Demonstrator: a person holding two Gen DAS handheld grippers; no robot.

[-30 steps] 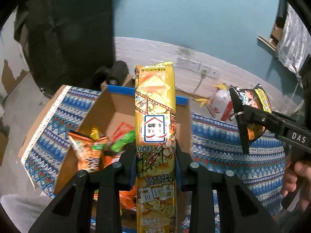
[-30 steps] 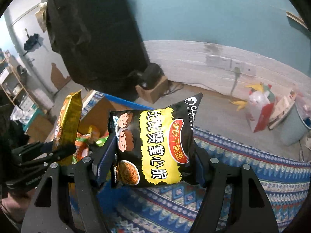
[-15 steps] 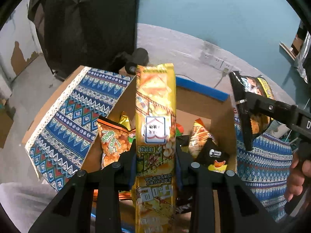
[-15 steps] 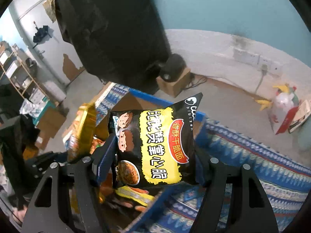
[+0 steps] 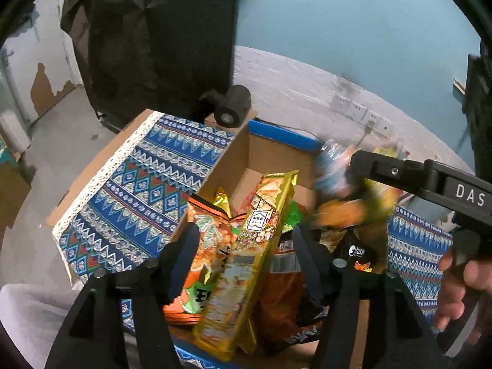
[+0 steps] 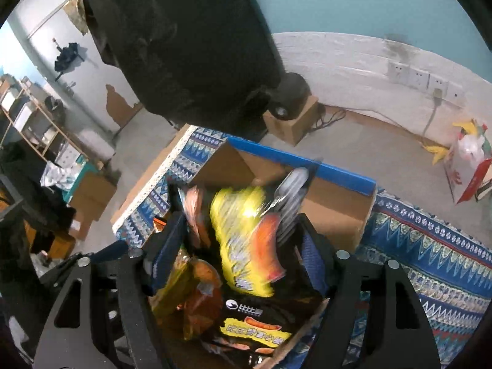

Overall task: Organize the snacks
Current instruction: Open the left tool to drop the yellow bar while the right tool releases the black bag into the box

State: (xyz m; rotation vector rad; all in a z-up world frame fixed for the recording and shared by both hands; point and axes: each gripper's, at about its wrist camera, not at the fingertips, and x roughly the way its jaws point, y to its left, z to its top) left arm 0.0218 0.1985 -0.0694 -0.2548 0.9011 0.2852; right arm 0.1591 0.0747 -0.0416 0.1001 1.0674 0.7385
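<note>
Left wrist view: left claw has just been opening, gold packet loose between; right claw, likewise opening, releases blurred packet above cardboard box.

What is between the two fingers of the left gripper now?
In the left wrist view, the long yellow snack pack stands tilted between the fingers of the left gripper, over the cardboard box. The jaws have just been opening.

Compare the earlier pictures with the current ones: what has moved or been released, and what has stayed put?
Both tools opened over the cardboard box. The left tool let go of the long yellow pack, now leaning free among the snacks inside. The right tool released the black-and-yellow bag, blurred between its jaws as it drops. The box and patterned cloth stayed put.
</note>
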